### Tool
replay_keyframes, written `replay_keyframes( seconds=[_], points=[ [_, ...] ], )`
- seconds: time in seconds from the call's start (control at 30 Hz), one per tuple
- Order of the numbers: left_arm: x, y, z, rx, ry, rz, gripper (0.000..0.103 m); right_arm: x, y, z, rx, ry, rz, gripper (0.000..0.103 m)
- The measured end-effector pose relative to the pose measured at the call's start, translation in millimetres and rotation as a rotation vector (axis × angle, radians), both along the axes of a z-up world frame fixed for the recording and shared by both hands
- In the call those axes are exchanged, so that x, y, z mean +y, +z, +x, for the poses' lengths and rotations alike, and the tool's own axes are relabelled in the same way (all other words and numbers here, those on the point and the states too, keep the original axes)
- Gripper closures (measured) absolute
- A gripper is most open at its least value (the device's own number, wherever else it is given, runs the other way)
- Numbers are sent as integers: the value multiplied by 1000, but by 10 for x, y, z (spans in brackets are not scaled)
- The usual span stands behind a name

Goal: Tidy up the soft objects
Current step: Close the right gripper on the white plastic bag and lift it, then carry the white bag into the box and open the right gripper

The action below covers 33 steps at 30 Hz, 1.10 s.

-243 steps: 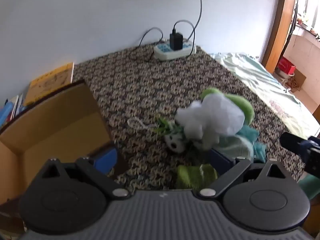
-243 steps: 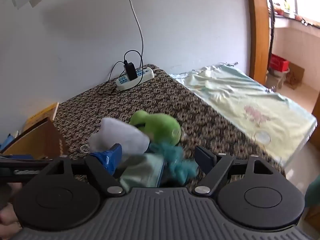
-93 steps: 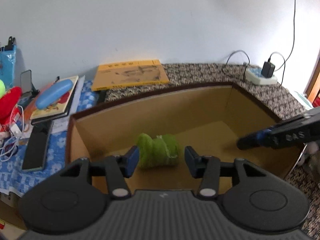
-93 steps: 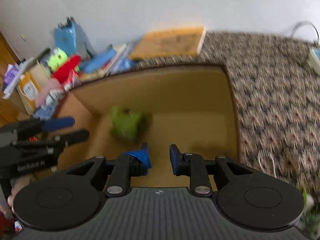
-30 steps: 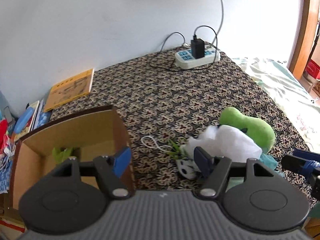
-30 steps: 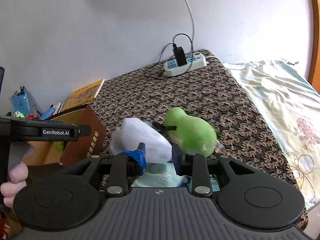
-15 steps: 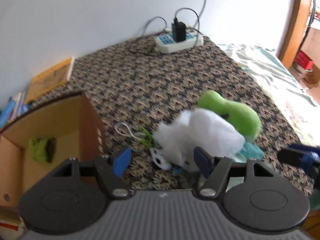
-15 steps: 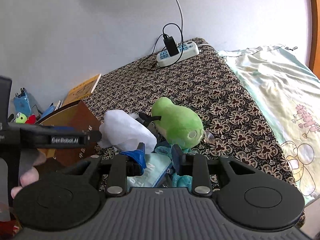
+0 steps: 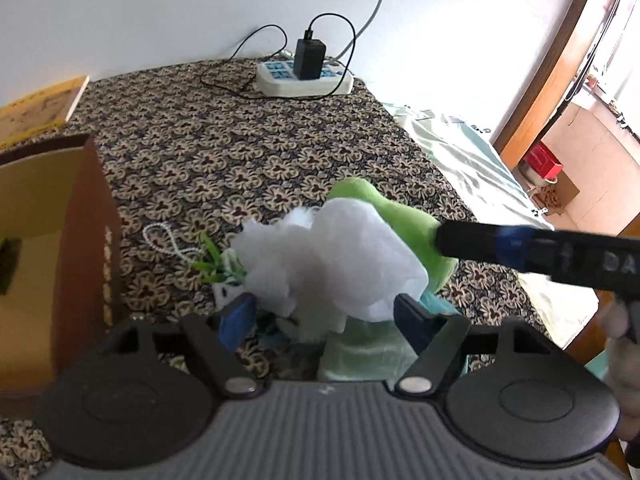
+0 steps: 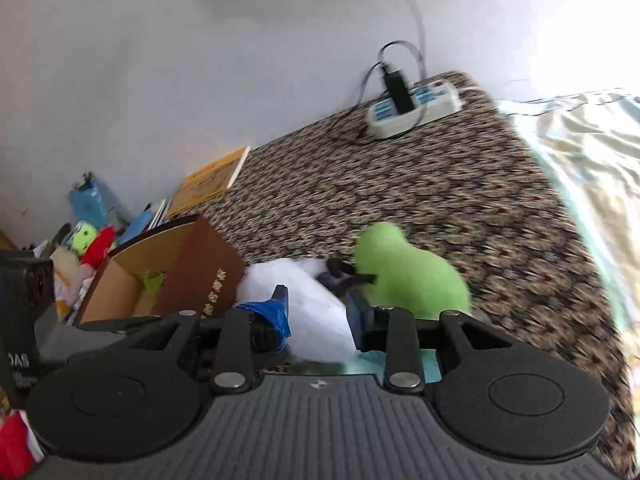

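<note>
Since a sec ago I've dropped the left gripper (image 9: 326, 316) closer over the pile, and the right gripper (image 10: 318, 314) has swung across toward it. Left jaws are opening, wide, nothing pinched yet; the white bag (image 9: 332, 262) sits between and just past the tips. Right jaws are also opening, empty, w/ the bag's edge showing in the gap, tho that view is blurred so I can't say if a pad brushes it. The green plush (image 9: 400, 220) lies behind the bag, touching it, on the patterned cloth (image 9: 240, 152). The cardboard box (image 10: 176, 276) stands left of the pile, one green item inside. Risks, imo: both grippers converge on the same pile, so fingers could collide; thin bag may slip or drag the bead string (image 9: 168, 240) along.
</note>
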State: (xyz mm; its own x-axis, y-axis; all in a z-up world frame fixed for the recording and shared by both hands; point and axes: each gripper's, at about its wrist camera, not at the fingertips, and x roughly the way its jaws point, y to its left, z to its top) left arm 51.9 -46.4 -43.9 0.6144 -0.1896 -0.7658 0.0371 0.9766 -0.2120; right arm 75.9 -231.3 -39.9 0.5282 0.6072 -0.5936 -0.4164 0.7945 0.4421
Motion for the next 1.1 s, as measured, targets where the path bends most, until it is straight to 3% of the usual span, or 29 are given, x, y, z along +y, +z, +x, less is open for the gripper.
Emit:
replay_keyframes(
  seconds=[0.13, 0.23, 0.37, 0.43, 0.57, 0.87, 1.1],
  points=[
    [-52, -78, 58, -17, 15, 25, 27, 168, -121, 201, 30, 47, -18, 88],
    [-86, -107, 38, -35, 10, 30, 30, 226, -270, 267, 110, 82, 3, 86],
    [-89, -95, -36, -54, 2, 40, 52, 244, -306, 178, 98, 110, -1, 90],
    [-79, -98, -55, -53, -3, 34, 57, 237, -294, 131, 88, 120, 7, 91],
    [-122, -41, -148, -78, -41, 14, 76, 246, -273, 75, 92, 132, 38, 93],
    [-273, 179, -362, -174, -100, 86, 81, 264, -115, -88, 14, 125, 37, 97],
    [-68, 510, -604, -268, -70, 103, 81, 430, 165, -196, -65, 181, 88, 97]
  ],
)
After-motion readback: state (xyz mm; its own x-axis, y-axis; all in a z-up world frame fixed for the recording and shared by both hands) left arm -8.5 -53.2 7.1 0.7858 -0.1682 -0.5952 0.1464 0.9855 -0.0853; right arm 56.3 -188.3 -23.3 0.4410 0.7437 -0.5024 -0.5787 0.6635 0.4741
